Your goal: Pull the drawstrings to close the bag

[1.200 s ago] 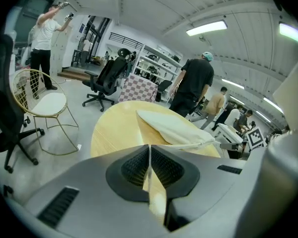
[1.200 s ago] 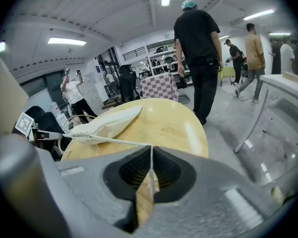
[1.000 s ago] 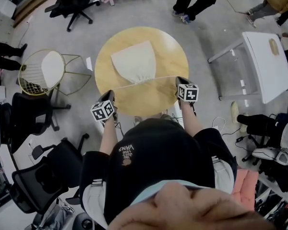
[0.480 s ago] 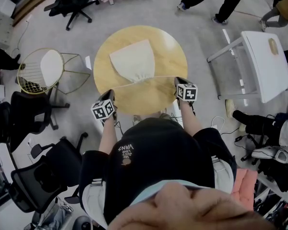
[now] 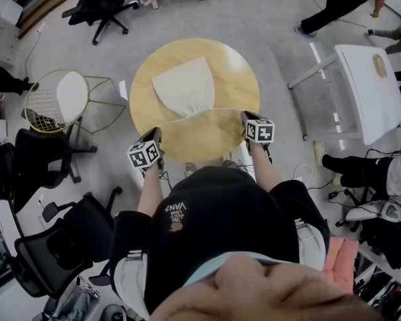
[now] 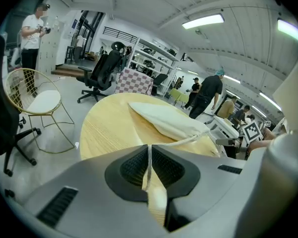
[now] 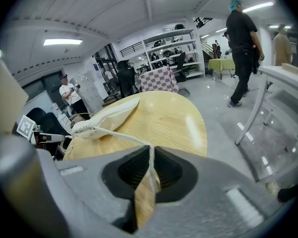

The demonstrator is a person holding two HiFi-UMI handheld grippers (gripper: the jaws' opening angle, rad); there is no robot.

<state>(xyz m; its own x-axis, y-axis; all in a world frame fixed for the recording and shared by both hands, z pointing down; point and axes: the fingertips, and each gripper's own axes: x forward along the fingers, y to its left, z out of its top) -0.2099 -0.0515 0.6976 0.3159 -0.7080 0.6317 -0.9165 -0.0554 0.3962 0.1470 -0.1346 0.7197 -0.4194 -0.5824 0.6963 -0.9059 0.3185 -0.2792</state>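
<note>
Left gripper view: the left cord (image 6: pixel 185 141) is pinched in the left gripper's (image 6: pixel 149 148) narrow jaws, which have just been opening; the right cord (image 7: pixel 123 136) is likewise pinched in the right gripper (image 7: pixel 151 151). Toward the table's (image 5: pixel 217 138) far edge the bag (image 5: pixel 185 85) is laid, mouth gathered, contents hidden.

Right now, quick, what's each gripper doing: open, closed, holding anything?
Left gripper: closed on the thin white drawstring, fingers just starting to open.
Right gripper: closed on that drawstring's other end, fingers also just opening.
</note>
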